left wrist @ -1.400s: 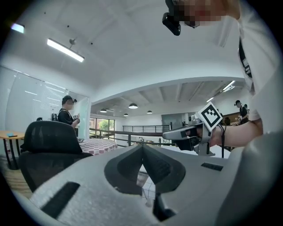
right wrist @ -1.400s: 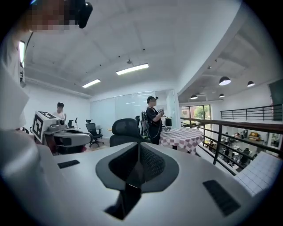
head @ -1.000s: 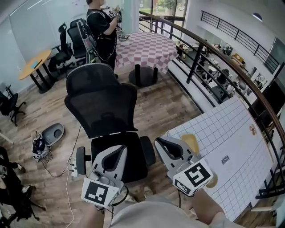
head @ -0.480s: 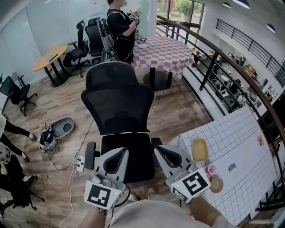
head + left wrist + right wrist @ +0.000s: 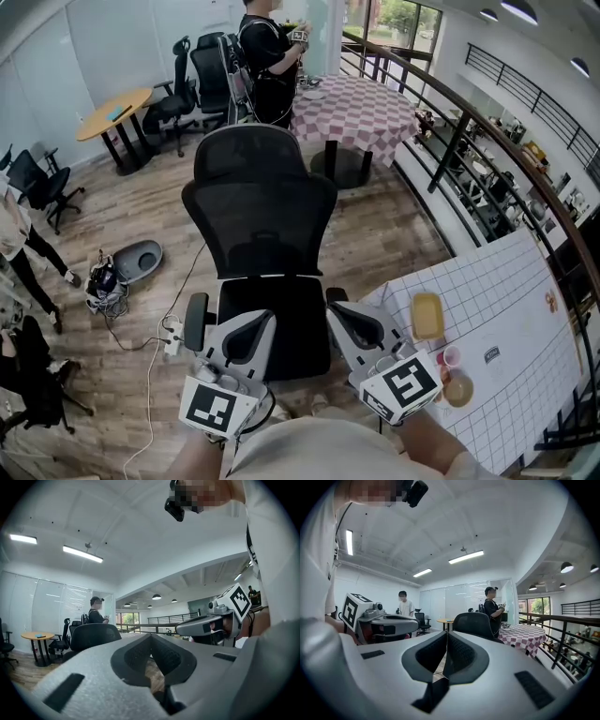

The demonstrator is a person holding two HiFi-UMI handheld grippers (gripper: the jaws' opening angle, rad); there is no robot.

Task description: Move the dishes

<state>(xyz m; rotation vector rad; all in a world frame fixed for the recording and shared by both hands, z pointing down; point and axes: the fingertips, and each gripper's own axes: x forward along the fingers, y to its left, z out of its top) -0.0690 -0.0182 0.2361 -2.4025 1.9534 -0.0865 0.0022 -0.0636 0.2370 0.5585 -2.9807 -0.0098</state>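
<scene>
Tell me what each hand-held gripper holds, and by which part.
Nothing is held. The left hand-held gripper and the right hand-held gripper both have jaws together, empty. The yellow dish lies on the table, untouched.

Three dishes are out on the white gridded counter (image 5: 506,300), bunched toward its near left corner. The yellow rectangular dish (image 5: 427,316) lies flat, farthest up the cloth and apart from the other two. Below it stands a small pink cup (image 5: 452,356), upright. Just beside the cup, closer to the counter's edge, sits a round tan bowl (image 5: 458,390), also upright.
</scene>
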